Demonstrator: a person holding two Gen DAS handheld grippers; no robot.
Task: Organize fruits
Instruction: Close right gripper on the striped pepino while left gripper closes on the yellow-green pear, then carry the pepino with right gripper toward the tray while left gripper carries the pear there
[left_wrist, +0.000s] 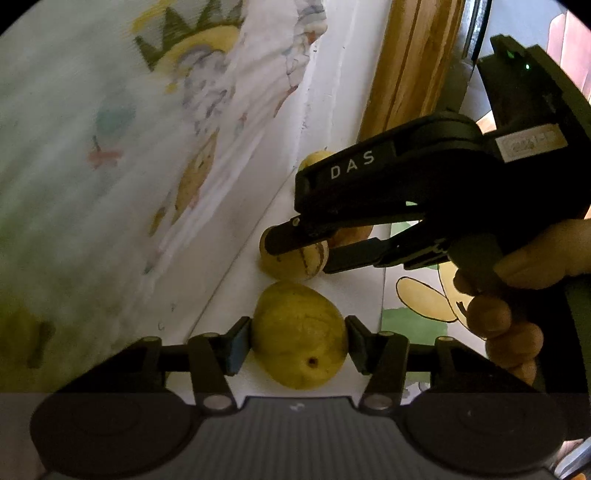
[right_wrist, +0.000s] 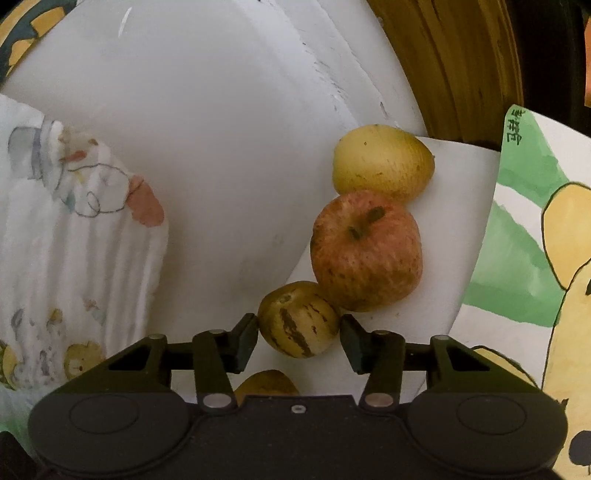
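A row of fruit lies on a white board (right_wrist: 454, 221) along a white wall. In the left wrist view, my left gripper (left_wrist: 298, 341) is closed on a yellow-green guava (left_wrist: 301, 334). Just beyond it lies a striped yellow melon-pear (left_wrist: 293, 260), with my right gripper (left_wrist: 301, 254) around it, fingers on either side. In the right wrist view, the striped fruit (right_wrist: 299, 325) sits between the right gripper's (right_wrist: 299, 338) pads, which stand close to its sides. Behind it lie a red apple (right_wrist: 365, 251) and a yellow fruit (right_wrist: 382, 162). The guava's top (right_wrist: 266, 384) shows below.
A patterned white cloth (left_wrist: 110, 166) hangs on the left, also in the right wrist view (right_wrist: 74, 258). A cartoon-bear drawing (right_wrist: 535, 258) lies right of the board. A wooden post (left_wrist: 410, 62) stands behind. A hand (left_wrist: 517, 295) holds the right gripper.
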